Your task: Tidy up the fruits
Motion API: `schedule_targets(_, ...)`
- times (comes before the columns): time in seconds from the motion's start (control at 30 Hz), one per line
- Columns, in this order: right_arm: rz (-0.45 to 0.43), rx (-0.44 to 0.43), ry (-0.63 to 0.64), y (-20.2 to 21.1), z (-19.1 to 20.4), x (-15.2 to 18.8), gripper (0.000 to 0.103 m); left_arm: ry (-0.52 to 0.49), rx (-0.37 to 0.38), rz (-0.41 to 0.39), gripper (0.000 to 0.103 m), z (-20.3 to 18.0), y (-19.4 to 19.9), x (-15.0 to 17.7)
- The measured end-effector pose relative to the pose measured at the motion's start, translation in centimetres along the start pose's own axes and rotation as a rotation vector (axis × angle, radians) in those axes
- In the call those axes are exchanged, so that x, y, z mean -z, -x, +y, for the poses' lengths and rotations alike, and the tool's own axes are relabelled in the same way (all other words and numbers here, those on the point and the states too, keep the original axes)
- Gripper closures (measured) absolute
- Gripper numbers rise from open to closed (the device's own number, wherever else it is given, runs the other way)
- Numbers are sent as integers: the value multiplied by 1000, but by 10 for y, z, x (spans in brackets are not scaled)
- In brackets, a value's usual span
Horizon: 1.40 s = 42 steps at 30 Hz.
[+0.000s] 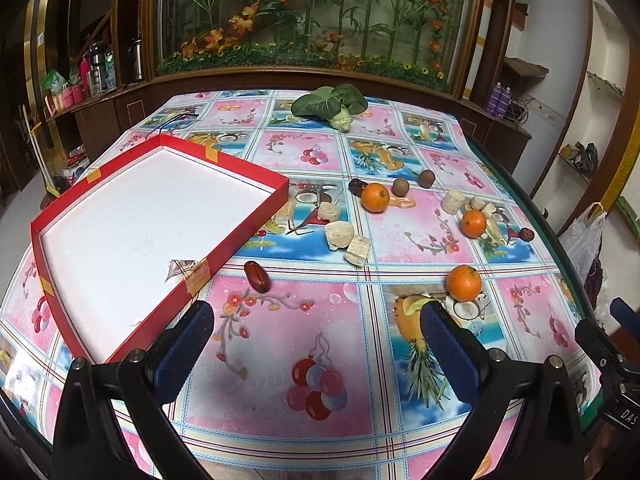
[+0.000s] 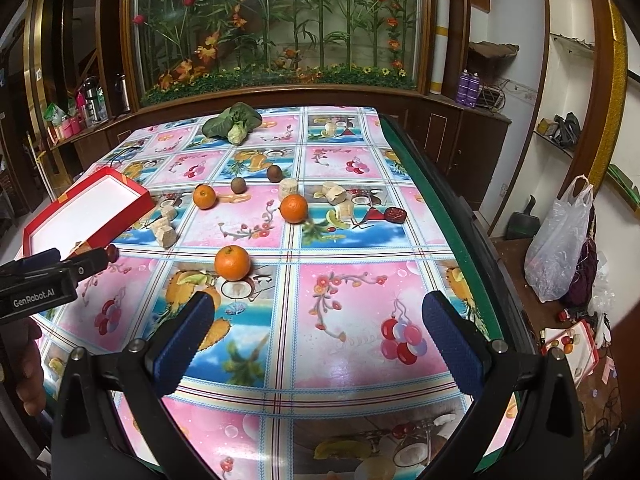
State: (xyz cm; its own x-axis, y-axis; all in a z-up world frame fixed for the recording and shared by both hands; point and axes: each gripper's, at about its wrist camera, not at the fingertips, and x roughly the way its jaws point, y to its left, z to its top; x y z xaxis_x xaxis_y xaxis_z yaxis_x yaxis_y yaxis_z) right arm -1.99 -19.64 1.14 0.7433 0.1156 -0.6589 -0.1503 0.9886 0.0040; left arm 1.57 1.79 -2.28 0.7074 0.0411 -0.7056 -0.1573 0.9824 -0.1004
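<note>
Hiding one date (image 2: pixel 112 253): left tongs (image 2: pixel 48 264).

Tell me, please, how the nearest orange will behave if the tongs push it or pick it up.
The round orange fruit nearest the right tongs would probably roll if nudged, since it sits free on the glossy, flat patterned tablecloth. Its curved peel may slip between the flat blue pads, so a centred grip seems safer. It looks firm, not fragile.

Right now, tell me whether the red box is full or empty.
Empty: the red box shows only its bare white floor; the oranges lie on the tablecloth.
</note>
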Motion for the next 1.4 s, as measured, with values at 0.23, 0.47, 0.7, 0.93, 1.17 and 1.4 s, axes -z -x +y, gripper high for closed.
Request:
schedule_targets(0.23, 0, -5, -2, -1, 0, 1, 0, -1, -2, 3, 1, 0, -1, 0)
schedule_targets(0.47, -1, -4, 0, -2, 0, 1, 0, 0, -4, 3, 1, 1, -1, 0)
schedule_targets(0.7, 0, -6, -1, -2, 0, 1, 0, 1, -5, 3, 1, 3, -2, 0)
schedule_targets(0.93, 1, -4, -2, -2, -1, 1, 0, 2, -8, 2, 1, 3, -3, 0)
schedule_targets(1.17, -1, -7, 0, -2, 0, 1, 0, 2, -8, 1, 1, 3, -3, -1)
schedule_targets(1.4, 0, -6, 0, -3, 1, 1, 0, 3, -6, 3, 1, 4, -5, -1)
